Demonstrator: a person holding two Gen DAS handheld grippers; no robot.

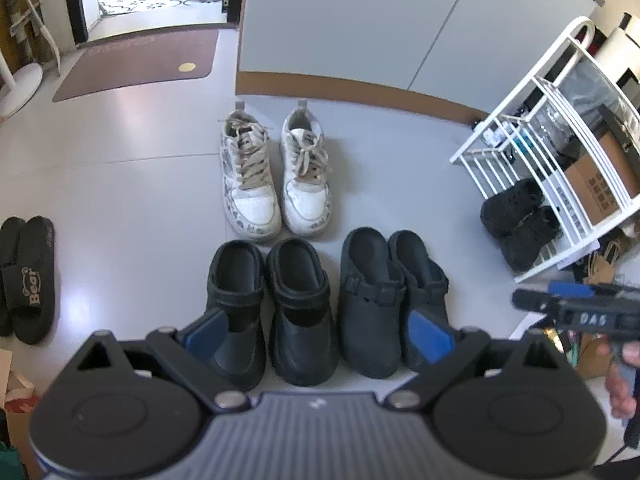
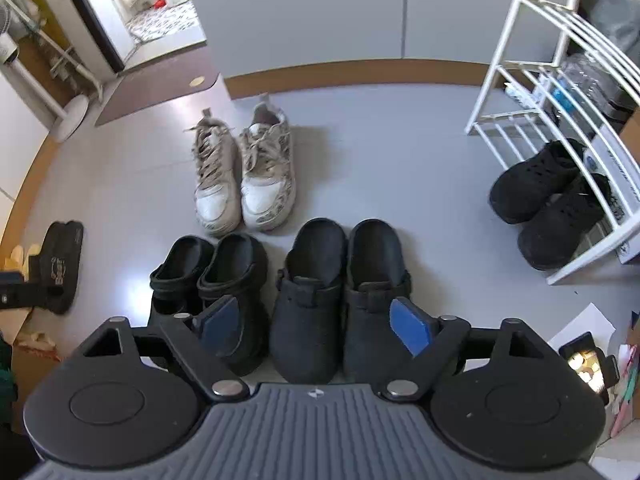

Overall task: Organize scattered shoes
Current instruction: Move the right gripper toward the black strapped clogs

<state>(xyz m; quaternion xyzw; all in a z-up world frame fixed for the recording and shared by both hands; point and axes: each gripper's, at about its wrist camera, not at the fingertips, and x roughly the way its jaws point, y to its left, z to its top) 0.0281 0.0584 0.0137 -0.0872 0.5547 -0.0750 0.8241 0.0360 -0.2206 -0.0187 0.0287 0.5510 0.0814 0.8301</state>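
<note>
Three pairs stand side by side on the grey floor. The white lace-up sneakers are farthest, by the wall. Nearer are the black strap clogs and, to their right, the dark buckle clogs. My left gripper hangs open over the strap clogs, its blue pads holding nothing. In the right wrist view my right gripper is open above the buckle clogs, with the strap clogs to its left. Its pads touch neither shoe.
Black slides lie apart at the far left. A white wire rack on the right holds black sneakers, boxes and bottles. A brown doormat lies by the doorway. Paper bags and clutter sit at the near edges.
</note>
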